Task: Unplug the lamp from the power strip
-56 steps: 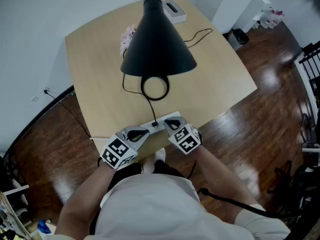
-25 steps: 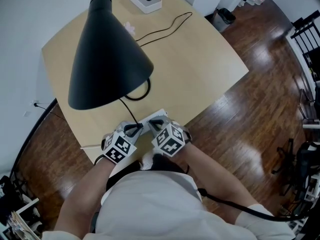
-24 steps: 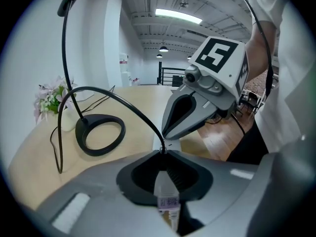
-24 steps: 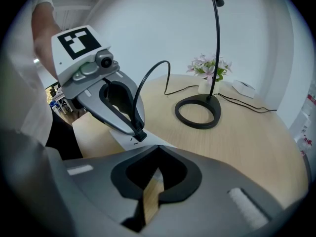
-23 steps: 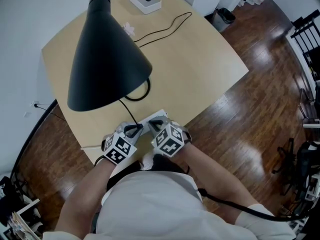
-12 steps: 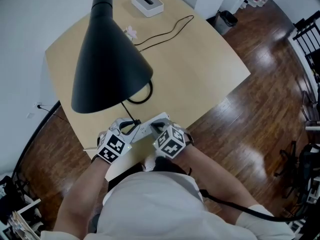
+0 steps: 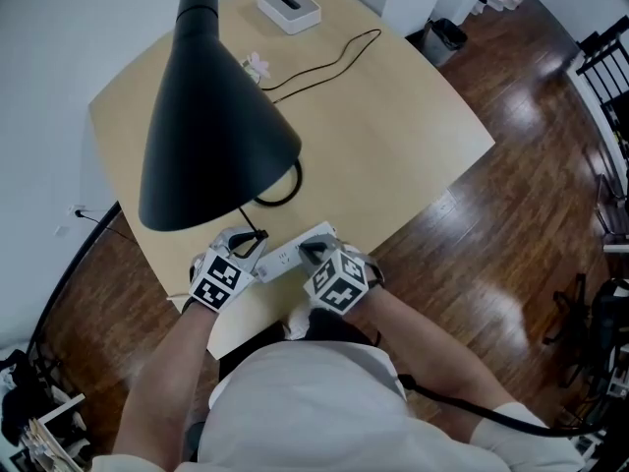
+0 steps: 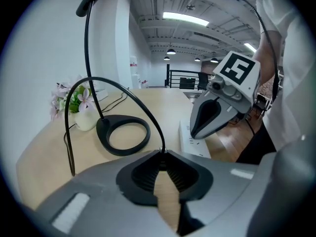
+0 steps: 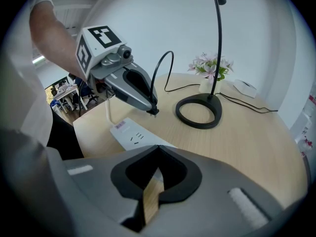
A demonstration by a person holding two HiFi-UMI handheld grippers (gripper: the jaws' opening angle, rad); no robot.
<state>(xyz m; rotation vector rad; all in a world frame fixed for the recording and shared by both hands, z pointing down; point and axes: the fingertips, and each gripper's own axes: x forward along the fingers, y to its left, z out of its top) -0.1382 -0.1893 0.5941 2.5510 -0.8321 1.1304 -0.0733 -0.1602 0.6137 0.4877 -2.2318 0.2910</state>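
Black and cone-shaped, the lamp shade (image 7: 211,136) hangs over the left part of the pale wooden worktop (image 7: 393,136), and its ring-shaped base (image 8: 104,126) stands under it, back from the near edge. Small pink flowers (image 8: 79,100) stand beside the base on the side of the far edge, and a white box (image 7: 288,6) lies at the far corner. At the near edge, the left gripper (image 7: 256,242) has its jaws clenched on the lamp's black plug (image 9: 154,112). The plug is clear of the sockets and held just above the wood, beside the left end of the strip. From the jaw tips the thin black cord (image 8: 154,122) arches up and over, then drops to the worktop near the base. The white power strip (image 7: 285,257) lies flat along the near edge between the two grippers, its slots showing with nothing in them. Its white lead (image 9: 107,110) goes off over that edge. The right gripper (image 7: 307,254) has its jaws closed together with nothing between them, and their tips rest on the right end of the strip. To the right of it the worktop is bare wood as far as the right corner
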